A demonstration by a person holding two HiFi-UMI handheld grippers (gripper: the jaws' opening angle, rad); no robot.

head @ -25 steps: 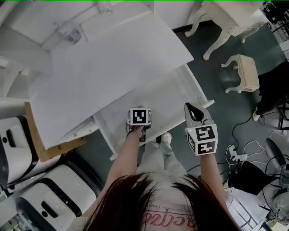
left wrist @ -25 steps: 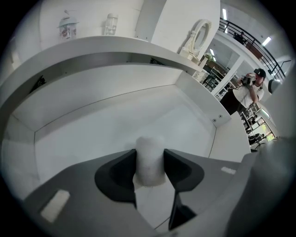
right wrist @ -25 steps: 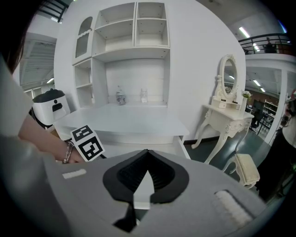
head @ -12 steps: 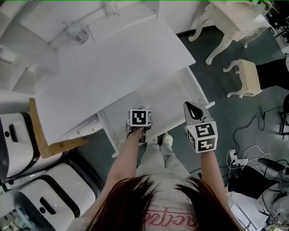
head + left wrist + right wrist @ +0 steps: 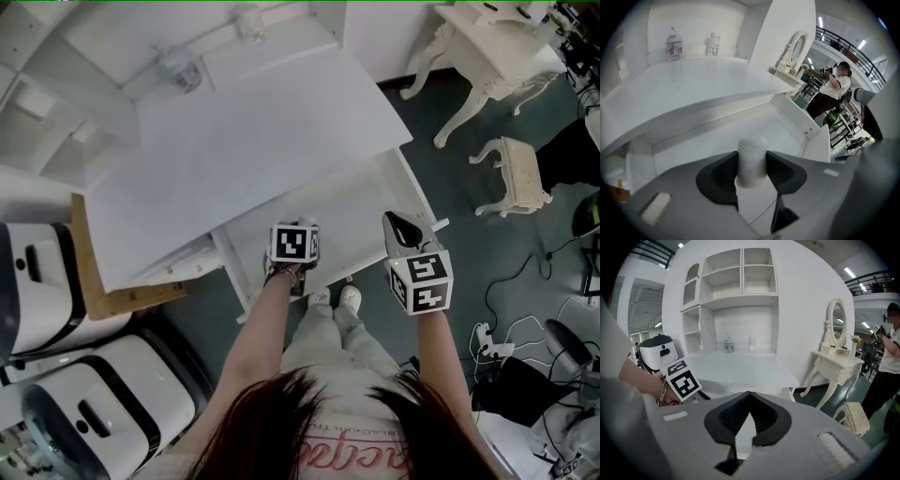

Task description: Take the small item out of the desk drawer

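Observation:
The desk drawer (image 5: 361, 202) stands pulled out under the white desk top (image 5: 244, 141). My left gripper (image 5: 293, 246) hangs over the drawer's front part, shut on a small white cylinder (image 5: 751, 150), which stands upright between the dark pads (image 5: 723, 172). In the left gripper view the pale drawer floor (image 5: 717, 140) lies behind the cylinder. My right gripper (image 5: 403, 228) is held over the drawer's right front corner, its jaws shut with nothing between them; in the right gripper view its tips (image 5: 749, 394) meet, and the left gripper's marker cube (image 5: 683, 379) shows at the left.
Two clear jars (image 5: 674, 46) stand on the shelf behind the desk. An ornate white dressing table (image 5: 497, 42) and a stool (image 5: 516, 173) are to the right. White machines (image 5: 94, 403) stand at the left, cables (image 5: 506, 337) lie on the floor at the right. A person (image 5: 833, 89) stands further off.
The head view has drifted a little, so the desk sits slightly more to the right. Both grippers keep their places over the drawer, the left still shut on the cylinder.

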